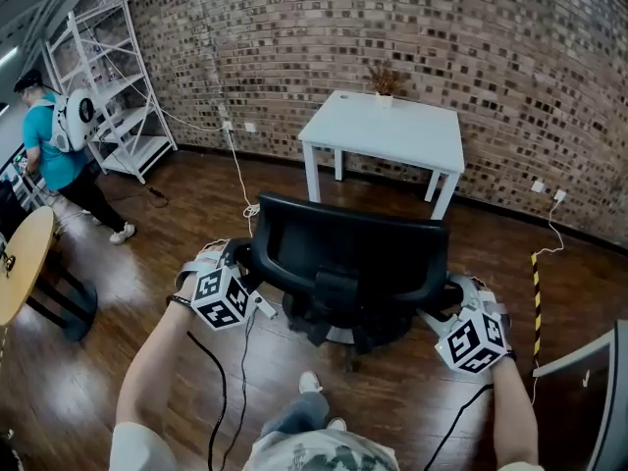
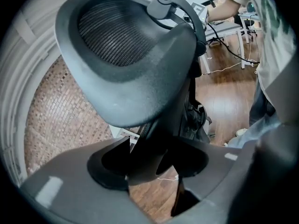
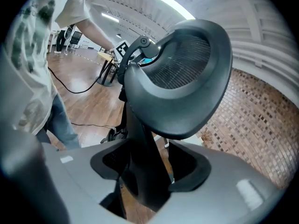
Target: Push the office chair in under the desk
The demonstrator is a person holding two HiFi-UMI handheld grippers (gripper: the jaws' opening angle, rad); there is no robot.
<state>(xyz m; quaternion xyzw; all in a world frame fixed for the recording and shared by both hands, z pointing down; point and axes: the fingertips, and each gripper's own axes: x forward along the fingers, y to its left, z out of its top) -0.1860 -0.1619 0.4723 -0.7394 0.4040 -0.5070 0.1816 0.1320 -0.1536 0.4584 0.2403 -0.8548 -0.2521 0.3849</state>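
In the head view your black mesh-backed office chair (image 1: pixel 343 253) stands mid-frame, apart from the white rectangular desk (image 1: pixel 388 130) above it, your left gripper (image 1: pixel 245 258) and right gripper (image 1: pixel 453 290) at its backrest's side edges. In the left gripper view the jaws clamp the backrest's frame edge. In the right gripper view those jaws clamp the opposite edge.

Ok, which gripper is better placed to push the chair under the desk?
Left, slightly. The left gripper and right gripper each clamp a side edge of the office chair backrest, but the white desk stands a little right of it, so pushing from the left should steer it in.
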